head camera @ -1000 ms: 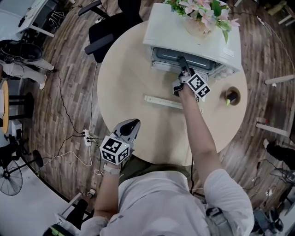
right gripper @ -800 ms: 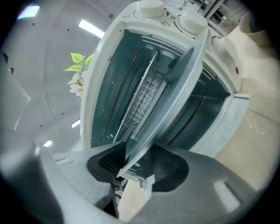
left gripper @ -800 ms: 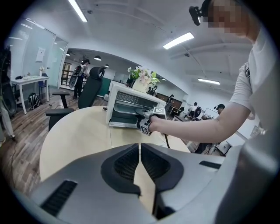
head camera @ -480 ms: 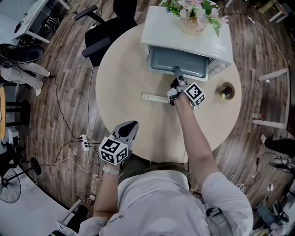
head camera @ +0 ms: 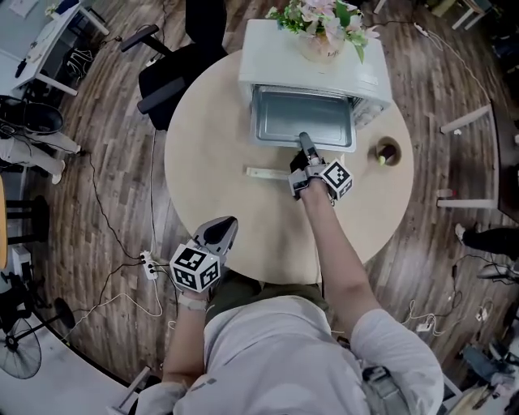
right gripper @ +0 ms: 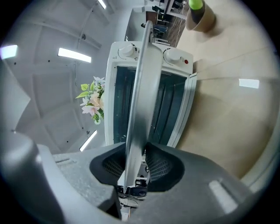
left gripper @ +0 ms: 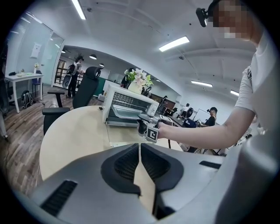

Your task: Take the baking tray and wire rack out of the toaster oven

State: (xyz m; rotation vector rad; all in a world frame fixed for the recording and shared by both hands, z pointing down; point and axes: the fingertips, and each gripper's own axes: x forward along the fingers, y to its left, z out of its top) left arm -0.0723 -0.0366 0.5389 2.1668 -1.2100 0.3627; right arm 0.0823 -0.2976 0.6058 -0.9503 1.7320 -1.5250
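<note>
A white toaster oven (head camera: pixel 312 61) stands at the far side of the round table (head camera: pixel 211 162), its front open towards me. The grey baking tray (head camera: pixel 302 117) sticks out of it, flat above the table. My right gripper (head camera: pixel 304 139) holds the tray's near rim; in the right gripper view the tray (right gripper: pixel 142 96) runs edge-on between the pads of that gripper (right gripper: pixel 136 162), whose jaws are closing on it. My left gripper (head camera: pixel 229 220) hangs off the table's near edge, shut and holding nothing (left gripper: pixel 140 146). I cannot make out the wire rack.
A vase of flowers (head camera: pixel 320 20) sits on top of the oven. A brown cup (head camera: pixel 387 151) with something green in it stands to the oven's right. A pale strip (head camera: pixel 268 173) lies on the table before the oven. A black office chair (head camera: pixel 174 73) is behind the table's left.
My right gripper has drawn back towards me with the baking tray, which has slid well out of the oven. The left gripper has stayed near the table's near edge.
</note>
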